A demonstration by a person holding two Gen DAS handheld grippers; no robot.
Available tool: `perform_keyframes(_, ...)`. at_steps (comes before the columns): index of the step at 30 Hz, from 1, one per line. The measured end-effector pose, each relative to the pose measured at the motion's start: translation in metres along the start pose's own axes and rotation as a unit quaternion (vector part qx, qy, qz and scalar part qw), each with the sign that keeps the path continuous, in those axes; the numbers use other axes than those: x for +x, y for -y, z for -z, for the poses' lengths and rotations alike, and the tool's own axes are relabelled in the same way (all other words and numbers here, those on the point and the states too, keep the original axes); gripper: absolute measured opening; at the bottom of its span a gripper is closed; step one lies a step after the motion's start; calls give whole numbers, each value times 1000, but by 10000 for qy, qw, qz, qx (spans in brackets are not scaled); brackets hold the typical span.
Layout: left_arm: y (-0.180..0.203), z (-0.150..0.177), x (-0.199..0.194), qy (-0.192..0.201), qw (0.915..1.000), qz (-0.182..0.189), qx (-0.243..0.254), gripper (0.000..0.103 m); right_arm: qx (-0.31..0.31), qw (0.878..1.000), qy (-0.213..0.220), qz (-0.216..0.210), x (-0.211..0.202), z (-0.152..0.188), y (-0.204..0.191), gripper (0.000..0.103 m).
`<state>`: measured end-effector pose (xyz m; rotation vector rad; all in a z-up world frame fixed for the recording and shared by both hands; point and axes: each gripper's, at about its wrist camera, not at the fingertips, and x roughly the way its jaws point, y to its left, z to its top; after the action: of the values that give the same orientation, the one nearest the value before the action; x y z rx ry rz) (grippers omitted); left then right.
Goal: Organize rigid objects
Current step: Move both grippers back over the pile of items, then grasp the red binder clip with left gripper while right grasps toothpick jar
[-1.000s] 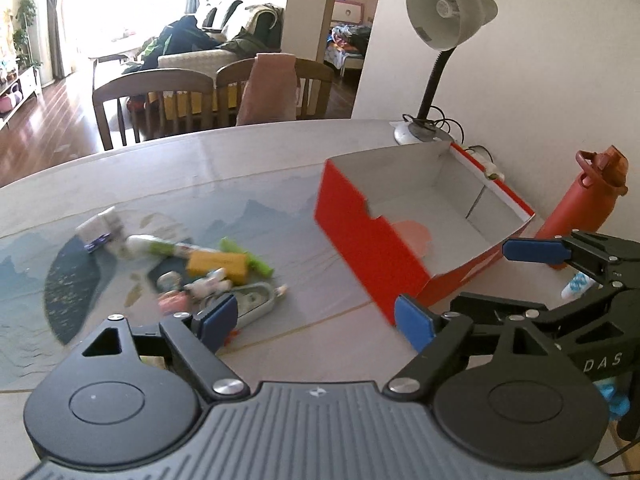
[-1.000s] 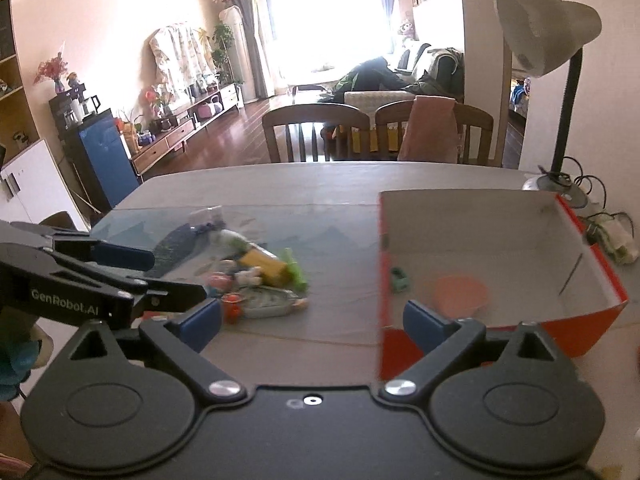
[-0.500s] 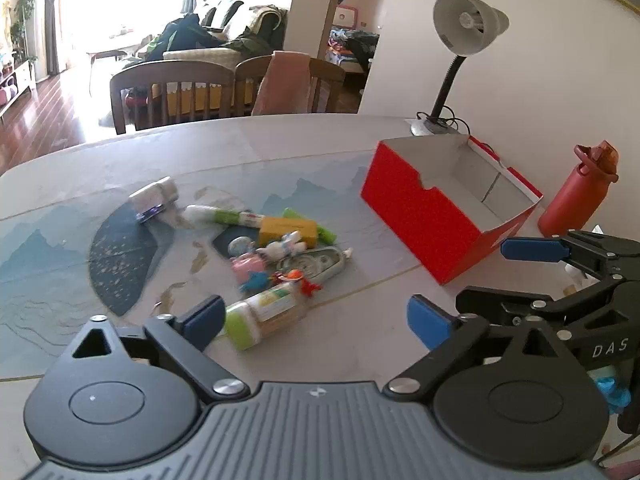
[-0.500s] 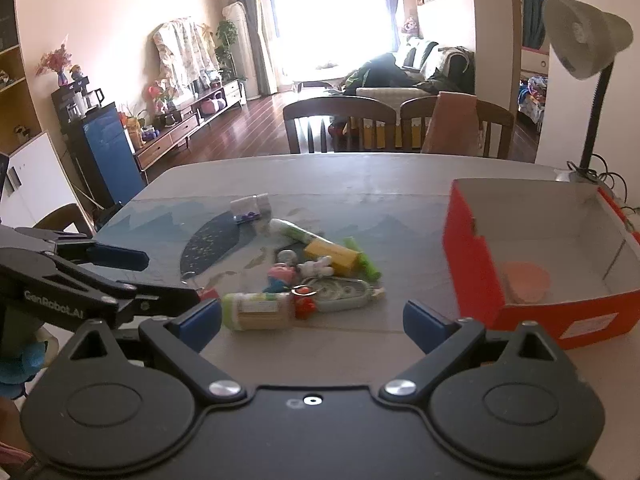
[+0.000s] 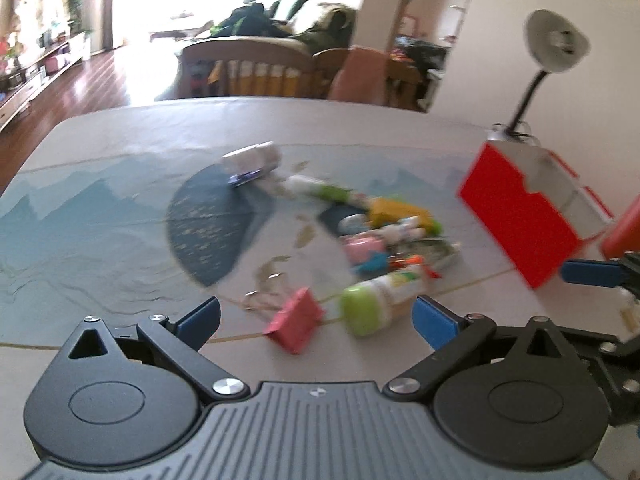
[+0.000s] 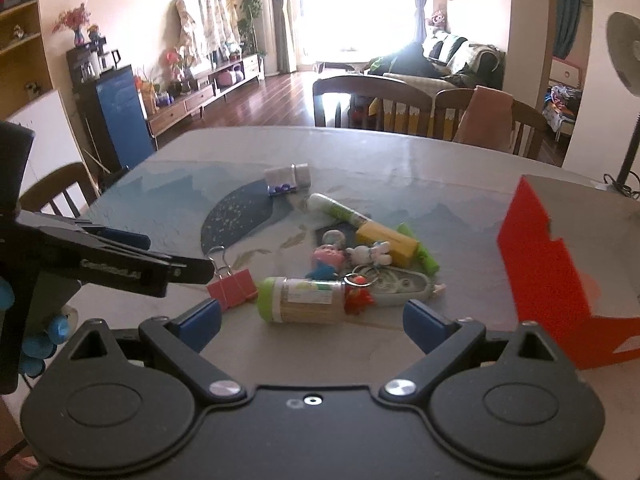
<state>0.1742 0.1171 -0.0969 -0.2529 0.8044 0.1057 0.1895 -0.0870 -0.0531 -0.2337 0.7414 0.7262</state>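
Observation:
A heap of small rigid objects lies on the table mat. Nearest are a red binder clip [image 5: 295,321] [image 6: 233,286] and a jar with a green lid [image 5: 380,298] [image 6: 301,300]. Behind them lie a pink toy figure [image 6: 329,260], a yellow box [image 6: 386,243], a white-and-green tube [image 6: 335,208] and a small white box [image 6: 286,178]. My left gripper [image 5: 316,322] is open just short of the clip and jar, nothing between its pads. My right gripper [image 6: 312,320] is open in front of the jar, also empty. The red cardboard box [image 5: 520,216] [image 6: 560,276] stands to the right.
A desk lamp [image 5: 552,52] stands behind the red box near the wall. A red bottle [image 5: 624,232] sits at the right edge. Wooden chairs [image 6: 372,104] line the table's far side, another chair [image 6: 56,196] the left. The left gripper's body [image 6: 104,264] reaches in beside the clip.
Both grippers have swung left from the red box toward the heap and come lower and closer. The left gripper's jaws have spread wider. The binder clip has come into view.

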Motion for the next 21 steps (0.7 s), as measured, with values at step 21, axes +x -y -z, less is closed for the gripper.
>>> perform_keyframes(21, -14, 25, 66, 316, 9941, -471, 921, 103, 2, 9984, -480, 292, 88, 8, -4, 88)
